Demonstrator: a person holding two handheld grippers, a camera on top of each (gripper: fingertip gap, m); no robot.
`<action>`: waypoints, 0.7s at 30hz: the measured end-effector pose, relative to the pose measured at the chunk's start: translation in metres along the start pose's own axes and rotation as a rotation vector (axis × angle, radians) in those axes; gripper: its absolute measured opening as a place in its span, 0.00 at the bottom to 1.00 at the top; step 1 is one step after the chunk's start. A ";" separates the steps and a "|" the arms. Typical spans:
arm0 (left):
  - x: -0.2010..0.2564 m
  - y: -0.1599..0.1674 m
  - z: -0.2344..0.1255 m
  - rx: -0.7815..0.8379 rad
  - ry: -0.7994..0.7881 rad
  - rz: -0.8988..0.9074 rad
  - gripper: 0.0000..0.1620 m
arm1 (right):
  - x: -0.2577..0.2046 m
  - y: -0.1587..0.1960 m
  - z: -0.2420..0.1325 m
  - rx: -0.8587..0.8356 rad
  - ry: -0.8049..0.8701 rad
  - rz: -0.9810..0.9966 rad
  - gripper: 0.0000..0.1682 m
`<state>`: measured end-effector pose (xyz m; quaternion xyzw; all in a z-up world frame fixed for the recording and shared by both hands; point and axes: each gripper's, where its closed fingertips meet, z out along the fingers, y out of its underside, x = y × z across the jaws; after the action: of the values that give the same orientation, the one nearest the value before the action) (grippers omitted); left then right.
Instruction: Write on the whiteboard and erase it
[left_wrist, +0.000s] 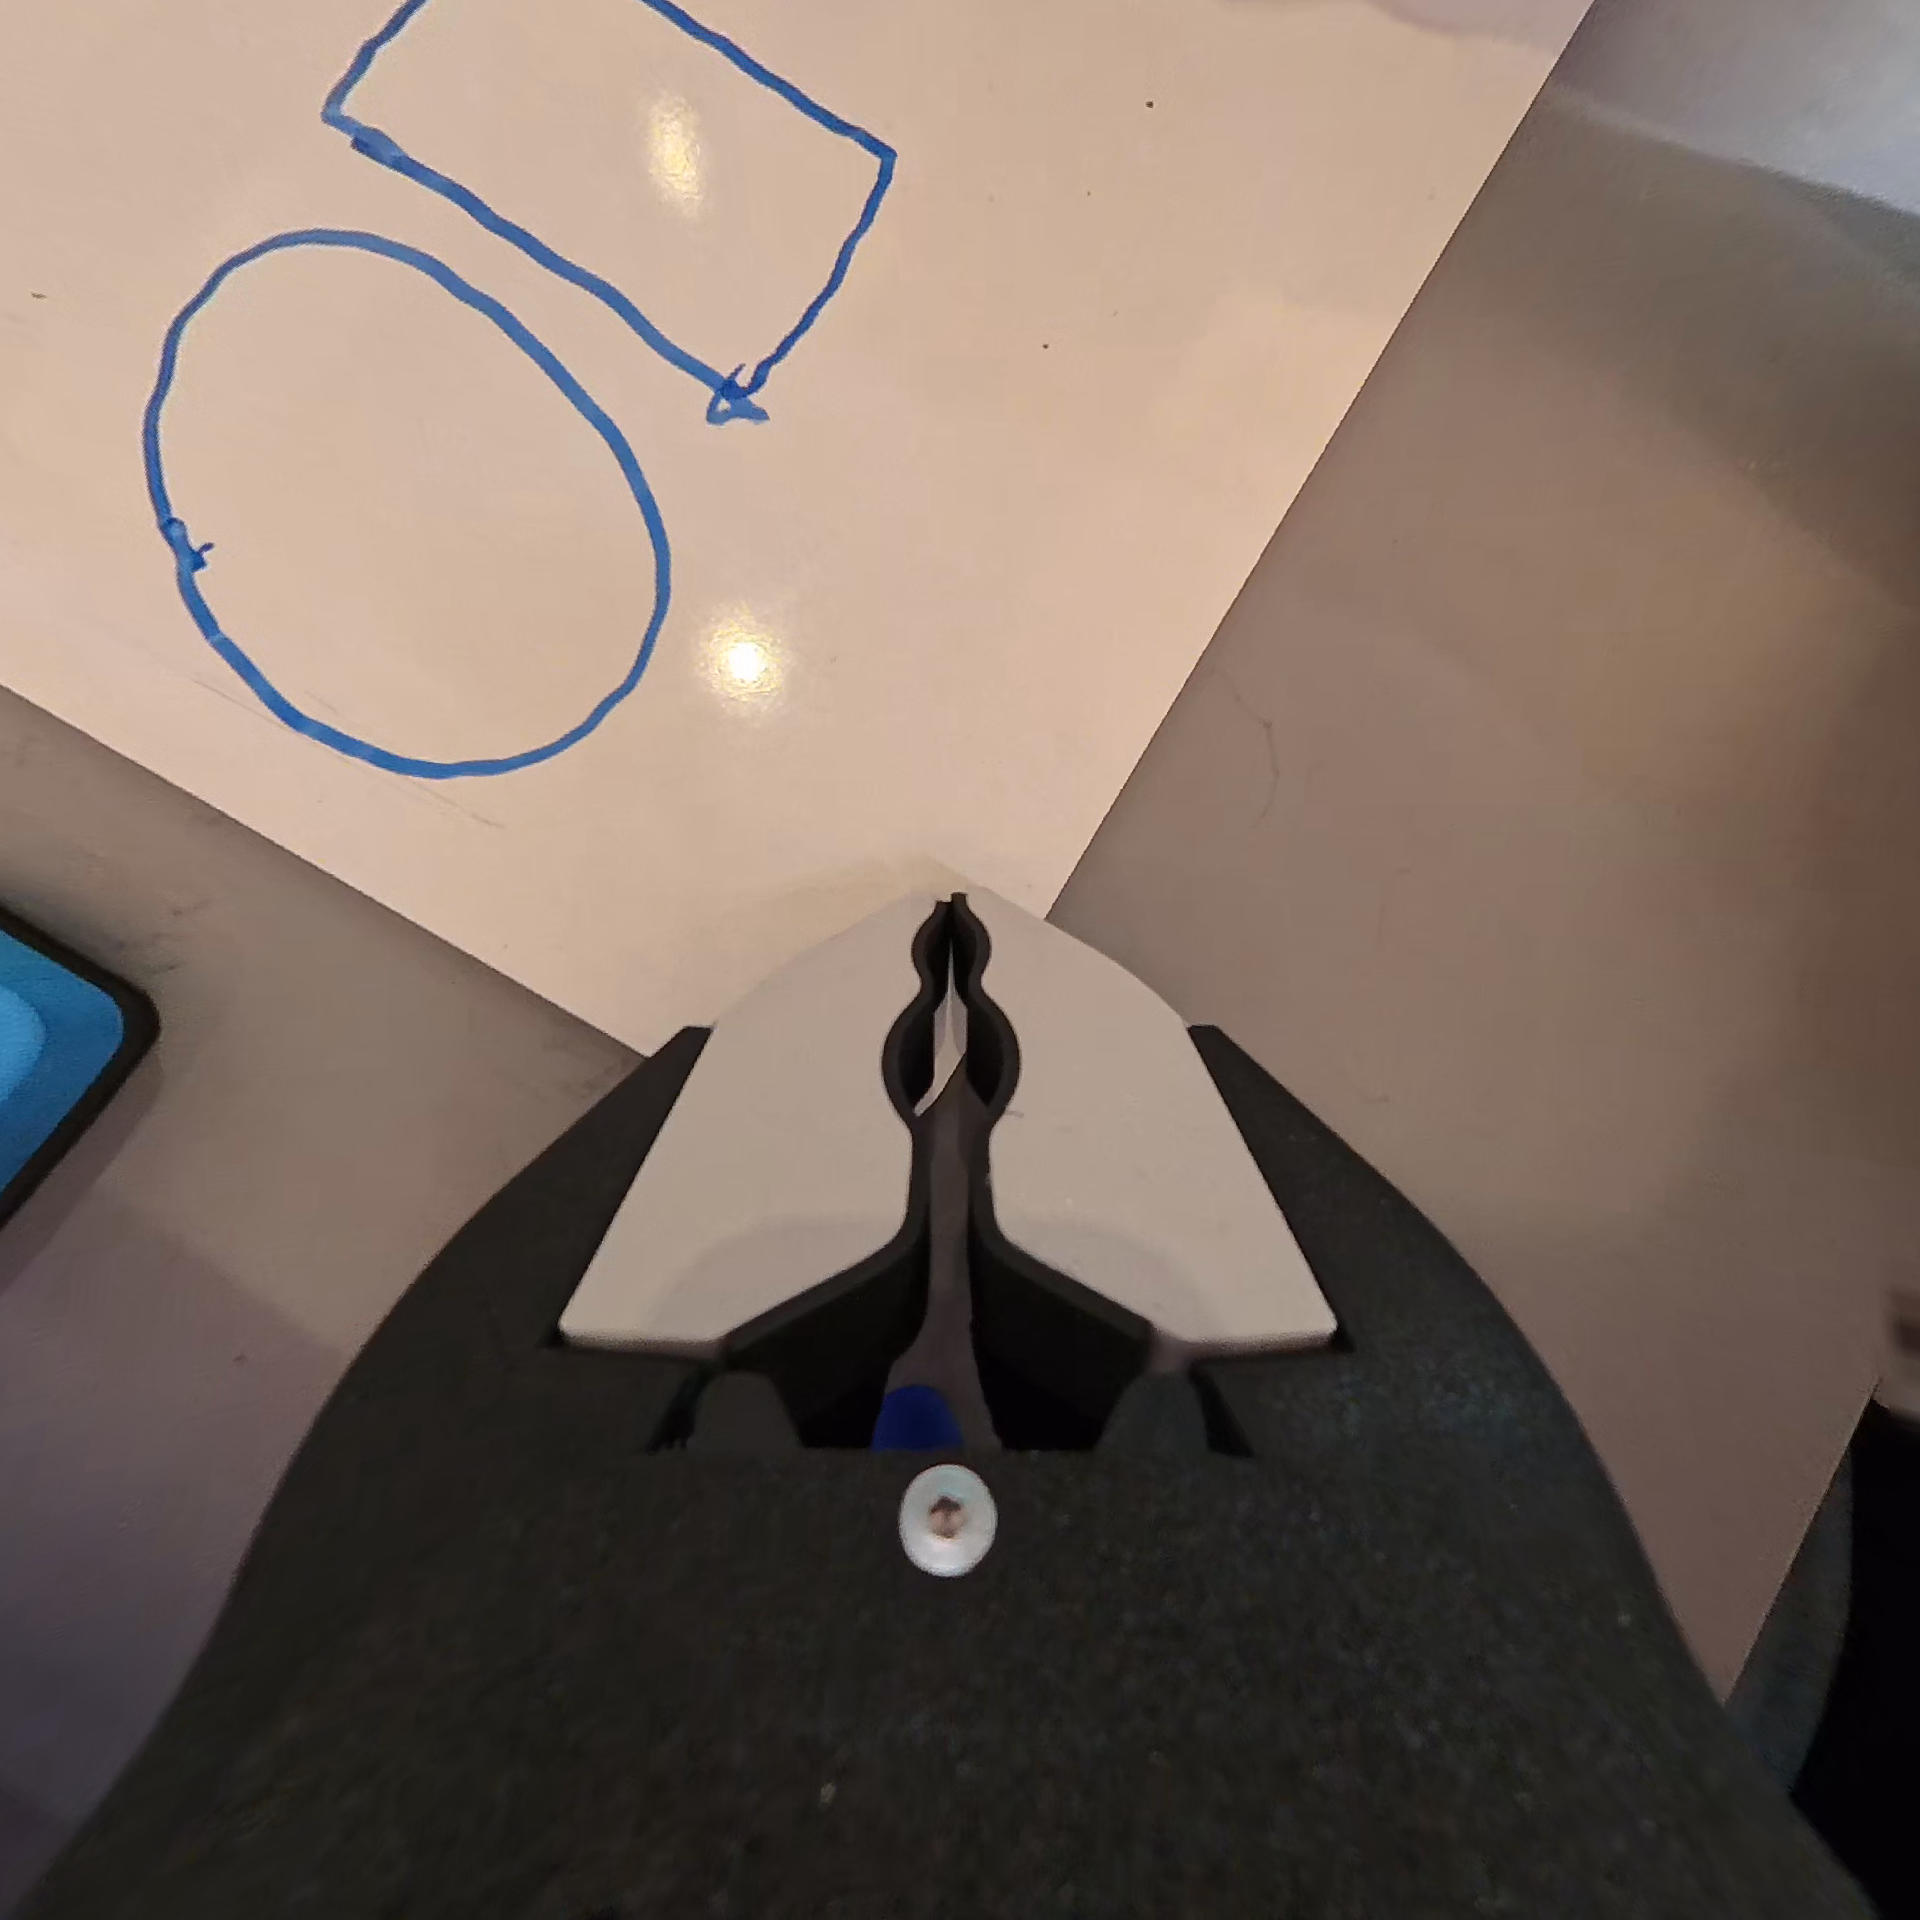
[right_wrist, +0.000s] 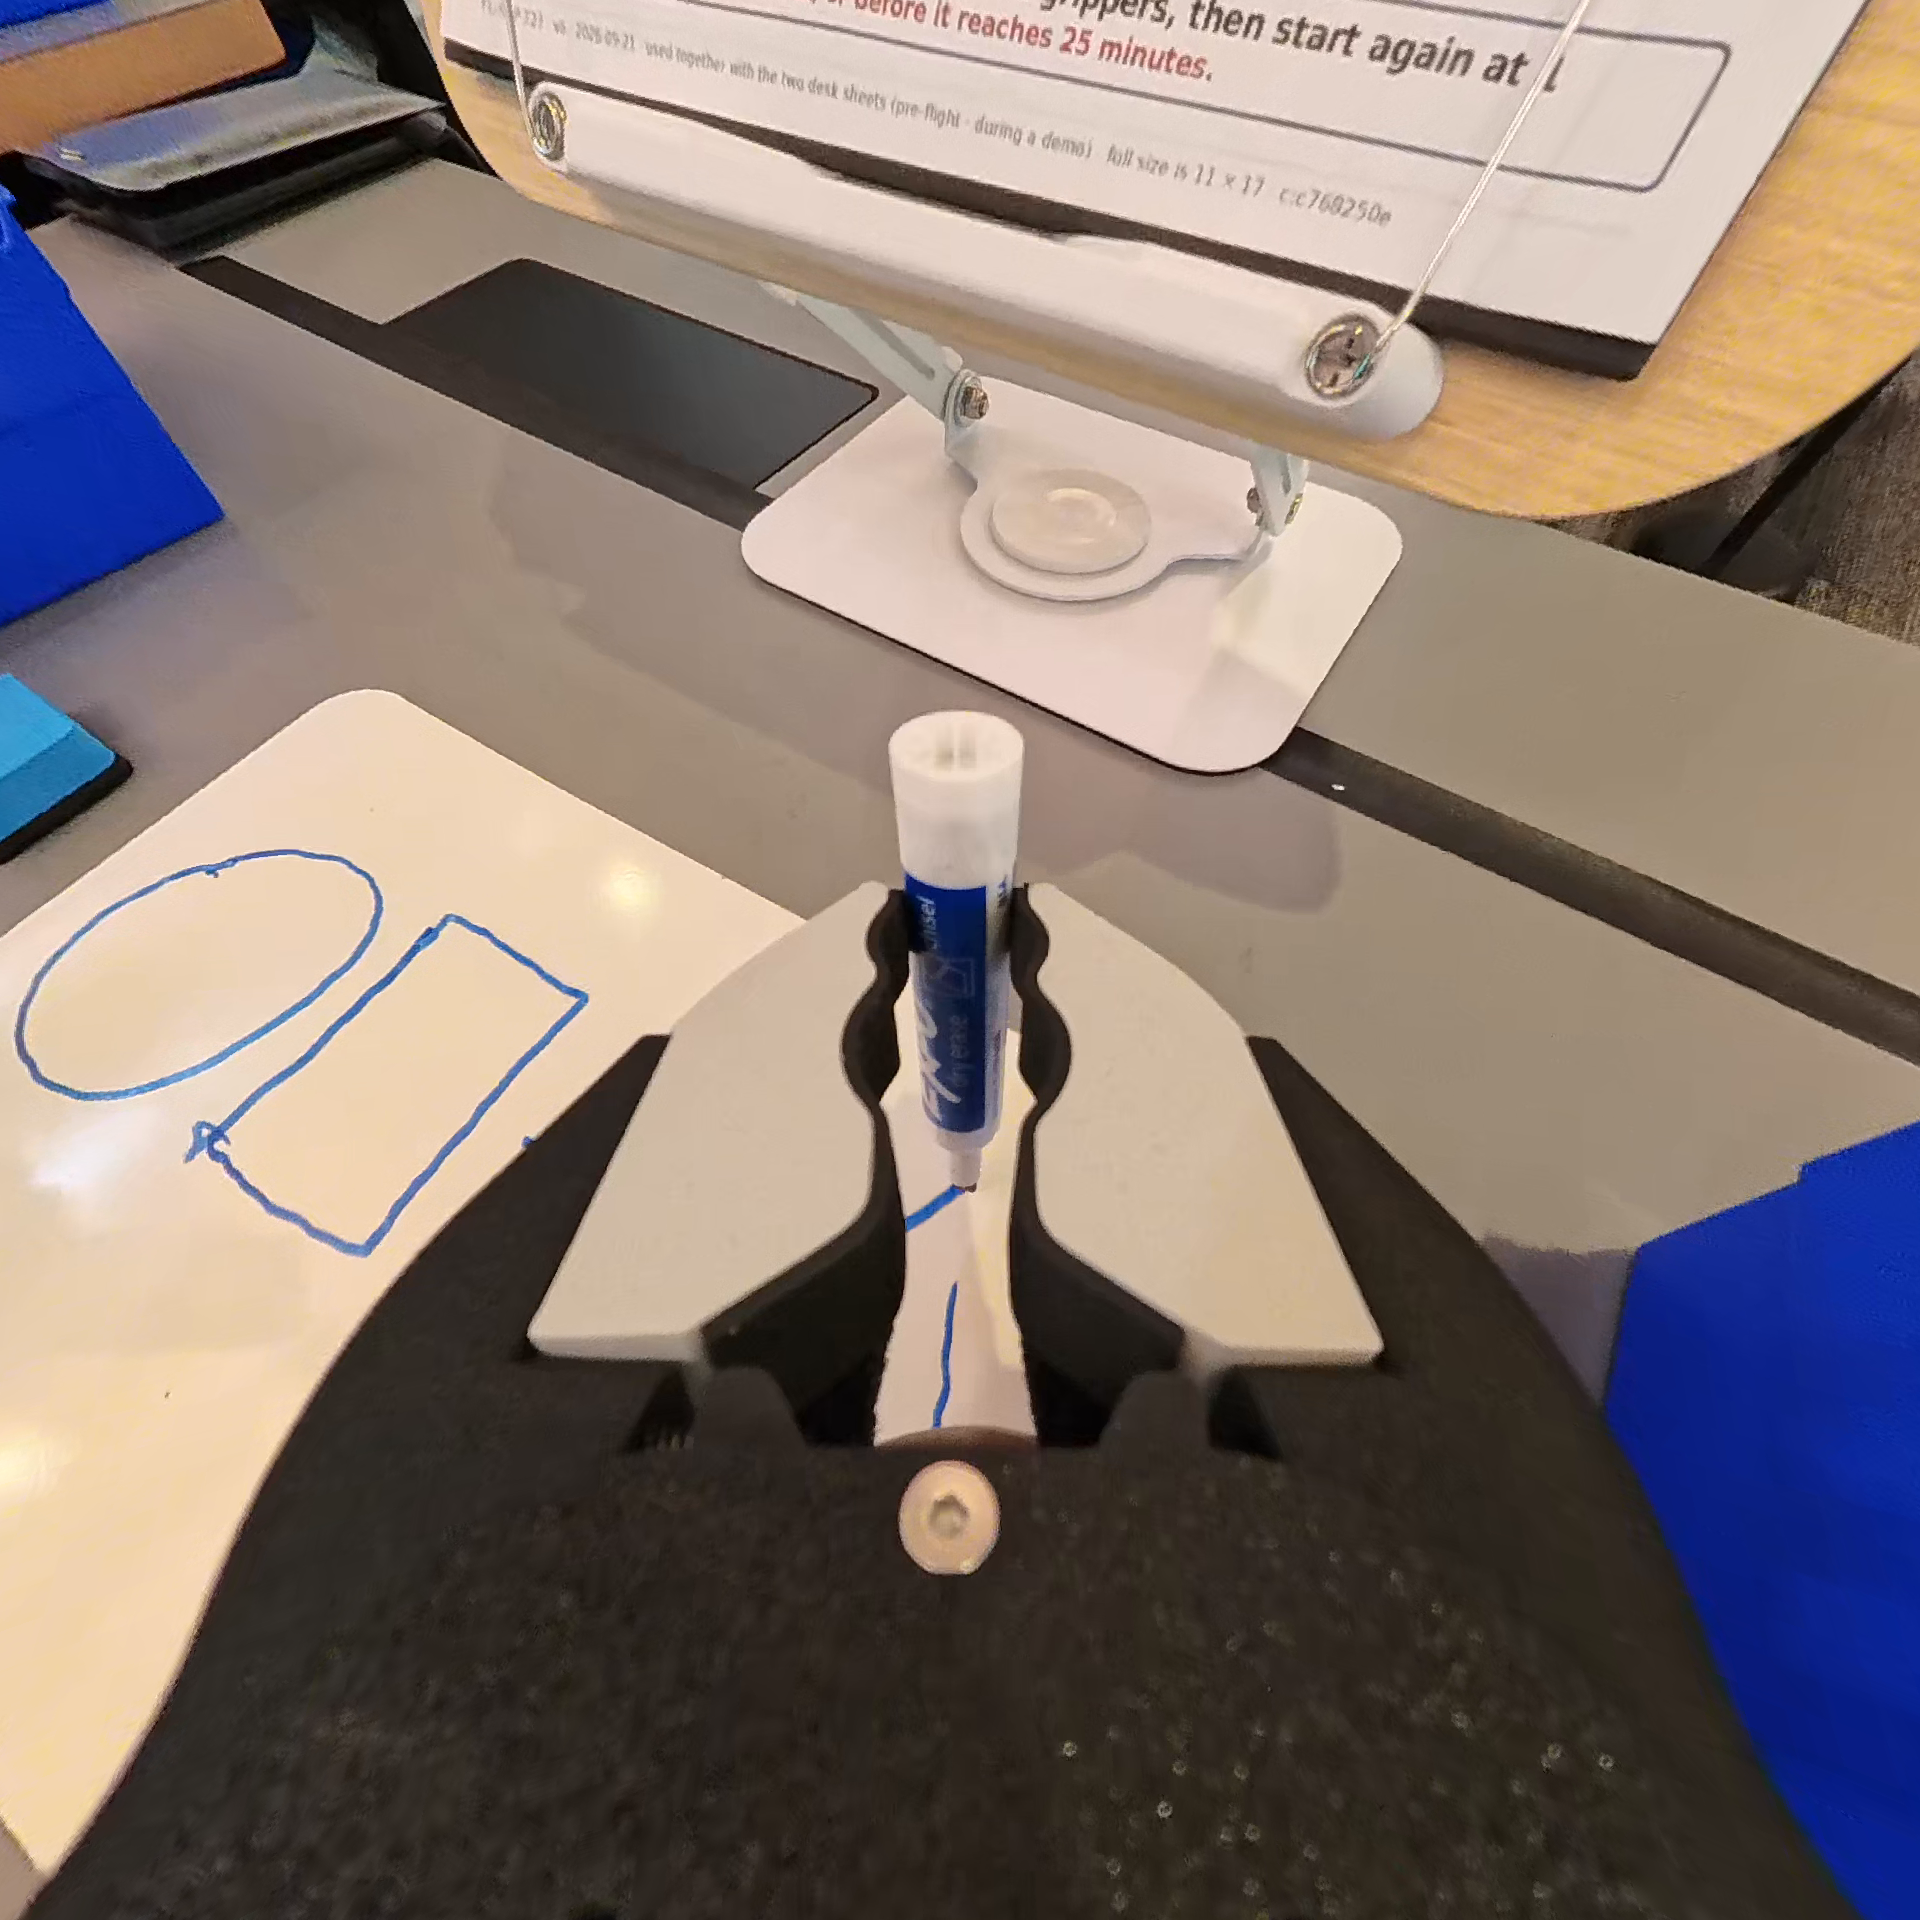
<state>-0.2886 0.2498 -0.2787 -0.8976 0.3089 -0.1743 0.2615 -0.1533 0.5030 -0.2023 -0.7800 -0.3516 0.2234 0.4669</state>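
A white whiteboard (left_wrist: 1039, 520) lies flat on the grey table (left_wrist: 1507, 727). A blue circle (left_wrist: 405, 499) and a blue rectangle (left_wrist: 623, 177) are drawn on it. My left gripper (left_wrist: 956, 909) is shut, with its tips over the board's near corner. A small blue piece shows deep between its fingers; I cannot tell what it is. My right gripper (right_wrist: 956, 904) is shut on a blue marker (right_wrist: 951, 997) held upright. The marker's tip touches the whiteboard (right_wrist: 416, 790) at a fresh blue line (right_wrist: 945, 1351). The circle (right_wrist: 197, 971) and the rectangle (right_wrist: 405, 1081) lie to its left.
A blue eraser with a black base (right_wrist: 42, 769) lies beside the board's edge; it also shows in the left wrist view (left_wrist: 52, 1060). A white stand (right_wrist: 1070, 582) carries a wooden board with a printed sheet at the back. Blue objects stand at the left (right_wrist: 73, 436) and right (right_wrist: 1766, 1455).
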 end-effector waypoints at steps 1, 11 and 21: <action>0.000 0.000 0.000 0.000 0.000 0.000 0.00 | 0.000 0.000 0.001 -0.002 -0.003 0.001 0.11; 0.000 0.000 0.000 -0.005 -0.008 0.006 0.00 | -0.001 0.007 -0.002 -0.015 -0.007 0.005 0.11; 0.001 0.000 0.000 -0.006 -0.008 0.005 0.00 | -0.001 0.016 -0.017 -0.021 -0.001 0.017 0.11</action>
<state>-0.2876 0.2492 -0.2788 -0.8982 0.3108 -0.1694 0.2606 -0.1377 0.4874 -0.2087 -0.7878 -0.3472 0.2240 0.4568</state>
